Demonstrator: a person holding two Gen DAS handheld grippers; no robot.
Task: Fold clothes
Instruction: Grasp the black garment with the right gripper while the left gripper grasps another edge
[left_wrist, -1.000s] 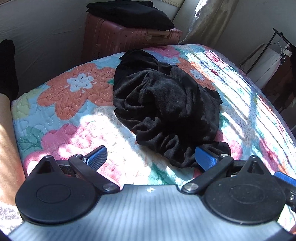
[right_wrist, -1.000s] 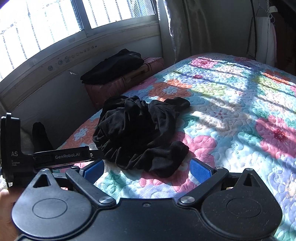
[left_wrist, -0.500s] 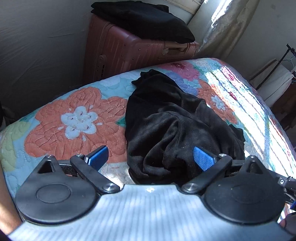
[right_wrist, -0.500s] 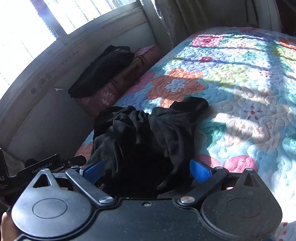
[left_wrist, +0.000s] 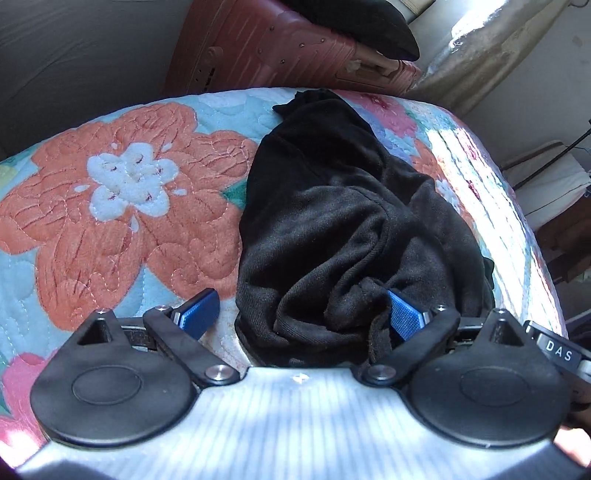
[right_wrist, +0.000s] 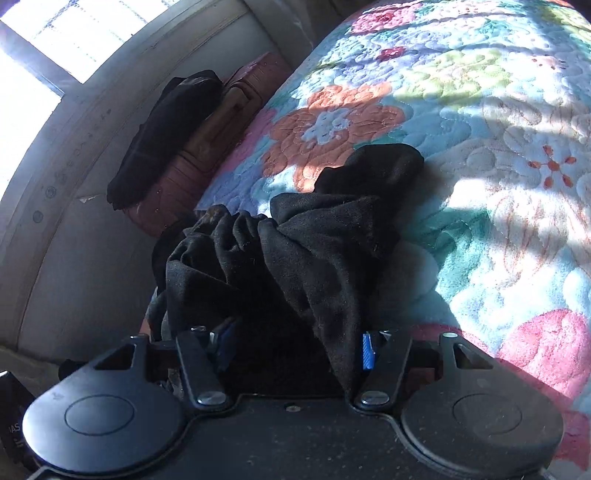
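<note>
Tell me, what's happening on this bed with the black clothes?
A person is starting to fold a crumpled black garment lying on the flowered quilt. They hold a two-fingered tool in each hand: the left tool and right tool are both closing, each with a bunch of the cloth between its fingers. Nothing is folded yet.

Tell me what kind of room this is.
Most likely a bedroom. A floral quilt covers what looks like a bed, with a crumpled black garment lying on it. A pink suitcase stands beside the bed under a window, with another dark garment on top.
</note>
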